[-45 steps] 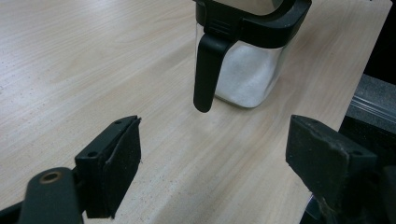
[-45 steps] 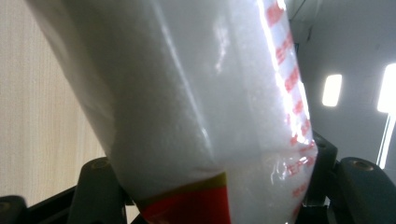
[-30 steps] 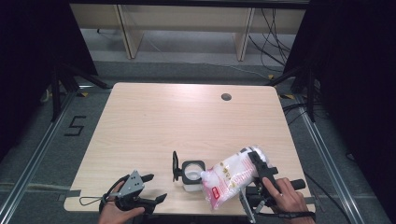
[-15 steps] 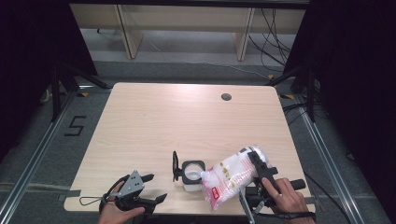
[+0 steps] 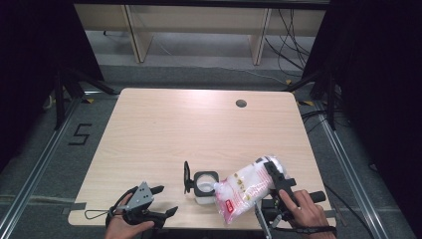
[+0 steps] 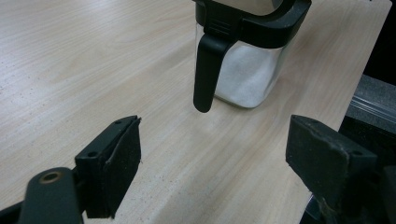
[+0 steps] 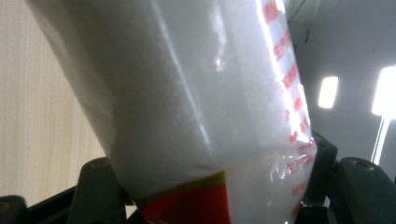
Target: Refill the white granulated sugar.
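A clear plastic bag of white grains [image 5: 247,187] with red print is tilted, its left end over a small glass jar [image 5: 204,189] near the table's front edge. My right gripper [image 5: 272,174] is shut on the bag [image 7: 196,102], which spans the space between its jaws. The jar [image 6: 243,60] has a black collar, a flipped-up black lid [image 5: 186,177] and white grains inside. My left gripper [image 5: 166,201] stands open at the front left, its jaws pointing toward the jar with nothing between them.
The wooden table [image 5: 199,129] has a round cable hole [image 5: 241,103] at the back right. Its front edge runs just under both hands. Grey floor with rails surrounds the table, and shelving stands behind.
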`<state>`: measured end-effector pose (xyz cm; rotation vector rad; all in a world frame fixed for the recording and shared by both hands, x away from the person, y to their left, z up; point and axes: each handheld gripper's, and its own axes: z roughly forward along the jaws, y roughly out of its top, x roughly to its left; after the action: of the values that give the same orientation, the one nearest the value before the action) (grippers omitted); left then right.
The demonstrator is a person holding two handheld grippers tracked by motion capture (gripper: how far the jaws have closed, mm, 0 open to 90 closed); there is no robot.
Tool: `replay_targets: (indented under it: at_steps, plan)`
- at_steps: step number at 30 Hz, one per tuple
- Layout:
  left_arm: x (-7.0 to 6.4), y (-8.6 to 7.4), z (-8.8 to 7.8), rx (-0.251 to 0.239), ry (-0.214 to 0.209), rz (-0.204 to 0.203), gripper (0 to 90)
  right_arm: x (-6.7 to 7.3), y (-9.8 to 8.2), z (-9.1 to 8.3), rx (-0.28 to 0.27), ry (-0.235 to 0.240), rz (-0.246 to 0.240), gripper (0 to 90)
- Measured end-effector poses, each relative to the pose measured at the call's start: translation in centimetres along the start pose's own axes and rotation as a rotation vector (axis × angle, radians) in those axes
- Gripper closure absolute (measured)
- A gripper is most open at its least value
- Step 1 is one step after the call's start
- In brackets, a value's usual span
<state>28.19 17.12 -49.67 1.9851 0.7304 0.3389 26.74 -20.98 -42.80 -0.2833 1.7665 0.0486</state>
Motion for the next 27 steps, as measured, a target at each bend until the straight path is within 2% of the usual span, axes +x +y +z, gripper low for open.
replay_targets:
  at_steps: [11, 12, 13, 15, 16, 17, 20, 21, 23, 24, 25, 26, 27]
  plan:
    - [0.02, 0.01, -0.01, 0.0, 0.0, 0.002, 17.6, 0.0, 0.01, -0.04, 0.002, 0.001, 0.001, 37.5]
    - [-0.01, 0.0, 0.01, -0.001, 0.0, -0.004, 17.6, 0.22, -0.02, -0.08, 0.01, 0.005, 0.034, 37.5]
    - [-0.01, 0.0, 0.0, -0.001, 0.0, -0.002, 17.6, 0.27, -0.02, -0.07, 0.007, 0.002, 0.039, 37.5]
    - [0.0, 0.0, 0.01, -0.001, 0.0, -0.002, 17.7, 0.04, 0.03, 0.01, -0.009, -0.009, 0.008, 37.5]
    - [-0.01, 0.0, 0.01, -0.001, 0.0, -0.003, 17.6, -0.19, 0.13, -0.11, 0.0, -0.006, -0.015, 37.5]
    - [0.0, 0.0, 0.01, -0.001, 0.0, -0.003, 17.6, -0.12, 0.16, -0.23, 0.015, 0.001, -0.004, 37.5]
    - [0.02, 0.0, 0.0, 0.003, 0.002, 0.001, 17.6, -0.01, 0.18, -0.13, -0.01, -0.026, 0.006, 37.4]
    - [-0.01, 0.0, 0.01, -0.001, -0.001, -0.003, 17.6, -0.3, 0.25, -0.12, -0.018, -0.025, -0.032, 37.5]
    - [-0.01, 0.0, 0.02, -0.001, 0.0, -0.003, 17.6, -0.31, 0.3, -0.33, 0.009, -0.011, -0.026, 37.4]
    - [-0.01, 0.0, 0.02, -0.001, 0.0, -0.003, 17.6, -0.29, 0.28, -0.28, 0.006, -0.005, -0.024, 37.5]
    - [-0.01, 0.0, 0.01, -0.001, 0.0, -0.003, 17.6, -0.21, 0.21, -0.1, -0.021, -0.03, -0.022, 37.5]
    - [-0.01, 0.0, 0.01, -0.001, 0.0, -0.003, 17.6, -0.18, 0.21, -0.14, -0.014, -0.022, -0.018, 37.5]
    - [-0.01, 0.0, 0.01, -0.001, 0.0, -0.004, 17.6, 0.05, 0.16, -0.17, -0.008, -0.019, 0.016, 37.5]
